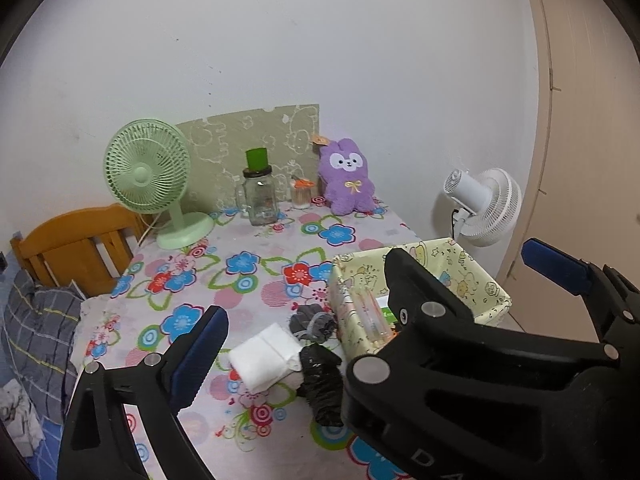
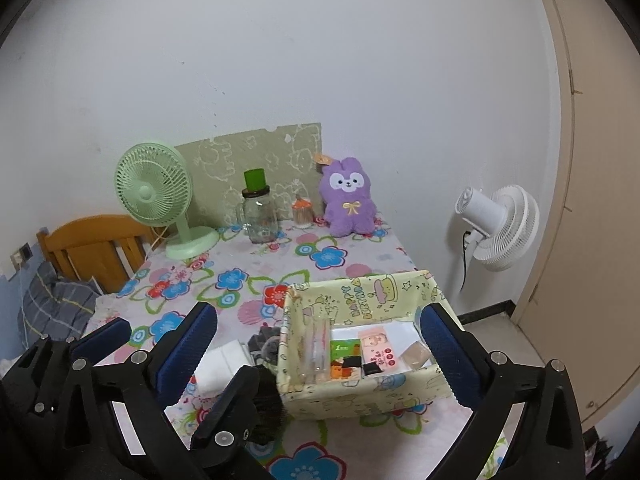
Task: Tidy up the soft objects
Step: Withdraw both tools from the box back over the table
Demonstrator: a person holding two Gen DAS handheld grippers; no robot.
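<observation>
A folded white cloth (image 1: 266, 358), a black soft bundle (image 1: 322, 384) and a grey soft bundle (image 1: 312, 322) lie together on the floral tablecloth, just left of a yellow patterned fabric box (image 1: 494, 294). The box (image 2: 352, 394) holds cards and small packets. My left gripper (image 2: 168, 344) is open and empty, hovering above and to the left of the soft things. My right gripper (image 2: 320, 354) is open and empty above the box's near side; it also shows in the left wrist view (image 1: 460, 268). A purple plush rabbit (image 1: 348, 178) sits at the table's far edge.
A green desk fan (image 1: 148, 172), a glass jar with a green lid (image 1: 260, 194) and a small jar (image 1: 301, 192) stand at the back by the wall. A white fan (image 2: 500, 232) is off the table to the right. A wooden bed frame (image 1: 76, 244) is at the left.
</observation>
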